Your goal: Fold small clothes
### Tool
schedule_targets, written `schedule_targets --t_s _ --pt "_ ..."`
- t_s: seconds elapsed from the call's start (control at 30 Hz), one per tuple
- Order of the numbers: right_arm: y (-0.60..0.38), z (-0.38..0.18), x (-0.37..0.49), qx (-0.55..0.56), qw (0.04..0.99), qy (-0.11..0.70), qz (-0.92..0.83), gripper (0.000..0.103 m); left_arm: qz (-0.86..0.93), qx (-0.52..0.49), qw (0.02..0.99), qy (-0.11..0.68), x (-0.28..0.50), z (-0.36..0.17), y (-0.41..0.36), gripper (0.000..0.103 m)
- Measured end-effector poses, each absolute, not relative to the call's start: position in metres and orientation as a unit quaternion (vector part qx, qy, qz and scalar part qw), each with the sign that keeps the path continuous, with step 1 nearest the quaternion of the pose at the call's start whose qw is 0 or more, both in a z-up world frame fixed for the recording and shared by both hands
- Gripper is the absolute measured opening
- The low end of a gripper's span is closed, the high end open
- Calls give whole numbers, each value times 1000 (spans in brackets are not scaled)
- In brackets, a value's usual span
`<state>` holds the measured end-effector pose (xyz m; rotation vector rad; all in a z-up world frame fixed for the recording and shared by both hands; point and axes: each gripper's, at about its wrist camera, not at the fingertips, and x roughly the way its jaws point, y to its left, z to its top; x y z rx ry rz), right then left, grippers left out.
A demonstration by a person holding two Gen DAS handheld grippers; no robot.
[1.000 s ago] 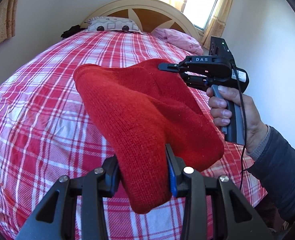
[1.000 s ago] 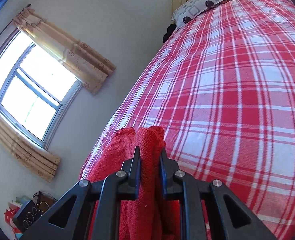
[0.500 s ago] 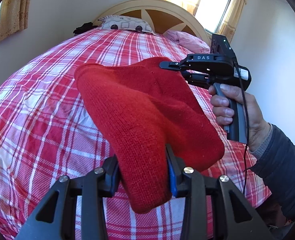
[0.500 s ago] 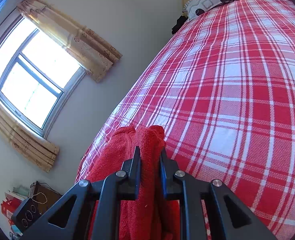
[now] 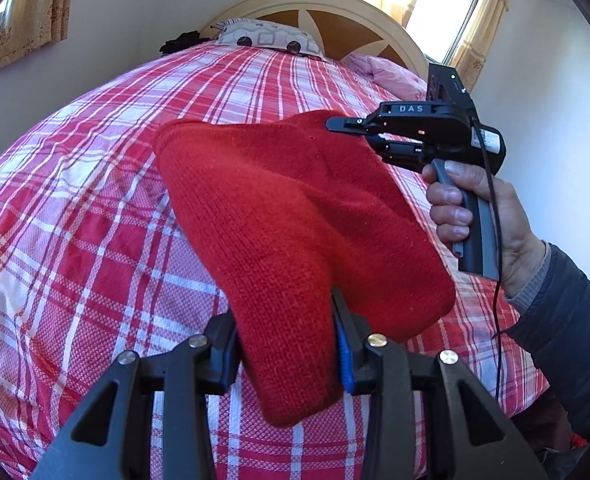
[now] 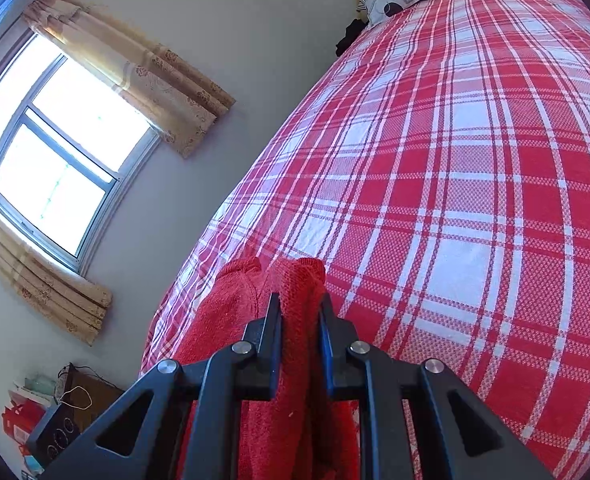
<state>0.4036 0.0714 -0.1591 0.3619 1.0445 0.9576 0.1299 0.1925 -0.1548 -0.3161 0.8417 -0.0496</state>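
**Red knit held aloft, ready to lay flat**

The left tongs (image 5: 285,344) pinch one end of the red knit garment (image 5: 295,216); the right tongs (image 5: 349,126) clamp its far end, so it hangs between them above the plaid bed (image 5: 95,208), not touching. To do this well, both hands should likely lower together, keeping the cloth taut and level so it lands unwrinkled before folding.

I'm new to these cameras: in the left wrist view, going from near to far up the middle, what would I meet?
Left gripper → red knitted garment → plaid bedspread → patterned pillow → wooden headboard.
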Motion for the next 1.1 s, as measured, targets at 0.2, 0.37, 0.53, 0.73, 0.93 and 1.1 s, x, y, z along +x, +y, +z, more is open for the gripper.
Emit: schedule_targets --t_s 0.2,0.37,0.53,0.73,0.93,1.1 --pt "72 -176 411 169 744 492 419 15 -21 -159 894 418 128 -170 194 40" --pt "77 -193 413 136 754 508 394 16 -20 -168 891 421 125 -181 195 46" --pt "81 -198 405 99 771 506 374 16 -2 -156 895 418 121 -184 192 61" --pt "67 -192 399 95 791 499 343 35 26 -146 899 412 111 -189 190 80" --pt "37 -186 386 101 817 486 293 52 37 -98 899 424 93 -188 180 90" --pt "12 -158 347 84 847 448 273 52 50 -63 915 396 64 -169 168 90"
